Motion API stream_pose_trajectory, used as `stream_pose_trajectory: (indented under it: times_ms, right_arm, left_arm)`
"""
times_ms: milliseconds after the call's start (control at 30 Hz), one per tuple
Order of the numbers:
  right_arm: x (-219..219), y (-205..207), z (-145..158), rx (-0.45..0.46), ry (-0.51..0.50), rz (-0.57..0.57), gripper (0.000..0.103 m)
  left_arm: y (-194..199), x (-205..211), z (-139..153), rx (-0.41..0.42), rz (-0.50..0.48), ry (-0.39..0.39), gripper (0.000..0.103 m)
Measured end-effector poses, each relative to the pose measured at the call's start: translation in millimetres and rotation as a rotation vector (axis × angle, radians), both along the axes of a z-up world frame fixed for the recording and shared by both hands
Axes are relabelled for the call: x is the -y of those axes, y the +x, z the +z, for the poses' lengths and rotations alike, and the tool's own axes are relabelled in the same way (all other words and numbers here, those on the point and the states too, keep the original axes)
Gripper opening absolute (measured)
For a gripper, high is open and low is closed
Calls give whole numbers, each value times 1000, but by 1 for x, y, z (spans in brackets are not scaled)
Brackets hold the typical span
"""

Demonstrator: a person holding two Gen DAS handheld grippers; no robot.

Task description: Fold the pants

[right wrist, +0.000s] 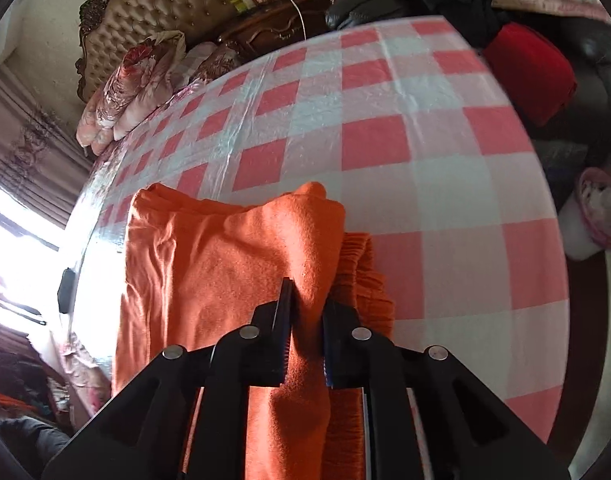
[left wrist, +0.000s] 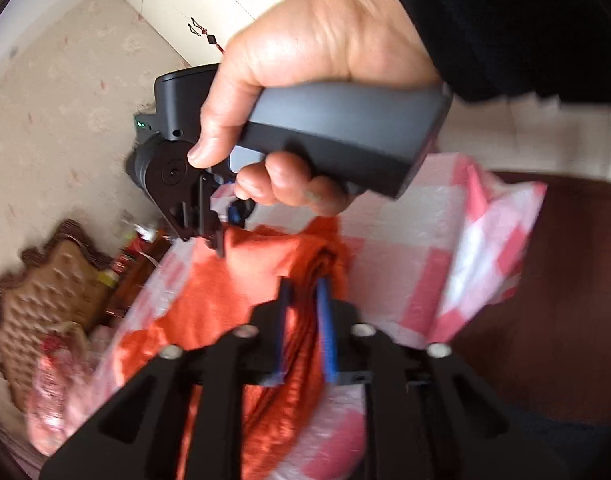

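Mostly, the orange pants (right wrist: 209,264) lie on the red-and-white checked tablecloth (right wrist: 445,184), bunched toward its near left part, their far folded edge well short of the cloth's far rim. Beyond the pants and to their right, the cloth is bare checks out to its curved edge. The right gripper (right wrist: 307,312) has its jaws closed on a raised ridge of the orange fabric, which stands up between the pads; beside that ridge, to its right, shows the gathered, ribbed edge of the pants. In the left wrist view the left gripper (left wrist: 305,292) pinches a pleated bunch of the same fabric between its blue pads (left wrist: 328,336). Above the pants there, a hand (left wrist: 305,80) grips the handle of the right gripper. The left view is blurred.
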State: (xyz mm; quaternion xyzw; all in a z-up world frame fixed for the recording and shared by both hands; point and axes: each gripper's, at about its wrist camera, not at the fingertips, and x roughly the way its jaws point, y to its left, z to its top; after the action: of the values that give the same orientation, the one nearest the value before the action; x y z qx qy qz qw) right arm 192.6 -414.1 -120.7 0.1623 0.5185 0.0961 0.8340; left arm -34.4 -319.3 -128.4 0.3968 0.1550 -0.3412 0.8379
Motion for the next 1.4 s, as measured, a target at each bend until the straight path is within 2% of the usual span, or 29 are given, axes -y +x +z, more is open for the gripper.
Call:
stream_pose_trajectory:
  times_ms: [33,100,167,233,300,333,367,433,533,633,700,767,833,900,933,967,1067,1133,1200,1267,1367,1400]
  right_arm:
    - [-1,-3,4,20,-42,-12,24]
    - [-2,-9,15,63,-159,-56,57]
    - [-1,-20,31,120,-239,-108,59]
    - [-1,-37,50,169,-302,-171,59]
    - [-13,-63,67,242,-239,-186,59]
    - [-19,-70,68,258,-217,-180,59]
    - [-37,-80,65,278,-228,-168,59]
    - [-62,-86,55,299,-294,-143,58]
    - [-87,-85,21,265,-425,-123,56]
    - [-80,-85,3,221,-441,-160,56]
    - [-68,-83,-10,183,-435,-185,56]
    - [-60,-83,-22,168,-399,-185,57]
    - [-59,-86,-25,177,-394,-185,57]
    - [-59,-85,-21,165,-397,-191,57]
    - [-59,-85,-16,162,-394,-203,57]
    - [-58,-84,-6,177,-382,-215,57]
    - [-66,-72,26,232,-386,-194,59]
    - [-70,-50,37,248,-388,-174,59]
    - [-73,-29,37,233,-415,-163,59]
    - [-75,-6,30,210,-438,-120,59]
    - [-62,21,3,97,-491,-125,59]
    - [-53,26,-7,62,-468,-130,60]
  left_arm:
    - [-2,-6,8,-26,-18,-38,30]
    - [-3,-22,24,-88,-42,-110,39]
    - [9,-52,50,-191,-3,-236,40]
    - [40,-94,72,-281,128,-388,40]
    - [80,-132,79,-344,272,-476,33]
    - [102,-148,77,-362,328,-496,25]
    - [121,-158,75,-369,360,-495,19]
    - [162,-170,65,-368,383,-465,14]
    - [215,-163,46,-395,315,-370,12]
    - [264,-156,24,-490,286,-311,11]
    - [292,-154,10,-502,320,-247,11]
    - [309,-159,-2,-567,343,-243,10]
    - [311,-163,0,-572,345,-255,9]
    - [303,-169,13,-574,337,-311,14]
    - [294,-174,25,-565,325,-356,21]
    - [279,-180,36,-541,322,-393,23]
    - [236,-188,46,-486,344,-437,23]
    - [203,-191,43,-478,353,-446,23]
    - [178,-186,37,-483,338,-425,23]
    - [147,-174,25,-478,293,-356,23]
    - [125,-161,1,-532,262,-287,23]
    - [121,-158,-9,-531,272,-255,23]
